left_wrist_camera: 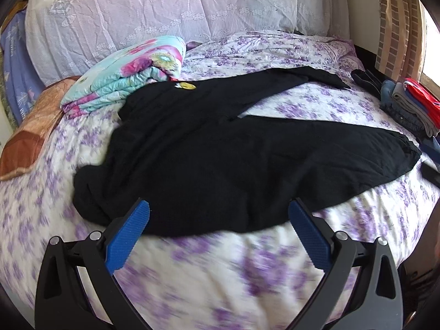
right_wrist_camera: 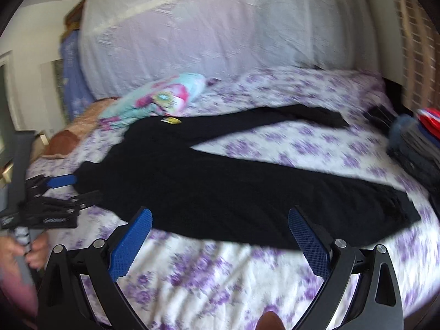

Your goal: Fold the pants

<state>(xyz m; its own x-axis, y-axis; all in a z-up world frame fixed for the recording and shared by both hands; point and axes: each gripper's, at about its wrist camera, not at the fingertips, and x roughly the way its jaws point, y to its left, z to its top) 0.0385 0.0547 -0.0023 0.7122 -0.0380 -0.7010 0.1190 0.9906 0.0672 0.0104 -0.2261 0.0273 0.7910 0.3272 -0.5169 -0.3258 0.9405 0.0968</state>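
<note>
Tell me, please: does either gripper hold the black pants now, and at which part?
Nothing is held. The left gripper and the right gripper are both open, and the black pants lie spread flat on the floral bedsheet.

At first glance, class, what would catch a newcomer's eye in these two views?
The black pants lie spread across the middle of the bed, legs splayed toward the right. Both the left gripper and the right gripper hover open at the pants' near edge. A bright floral quilt sits folded at the back left, and a stack of folded clothes at the right edge.
</note>
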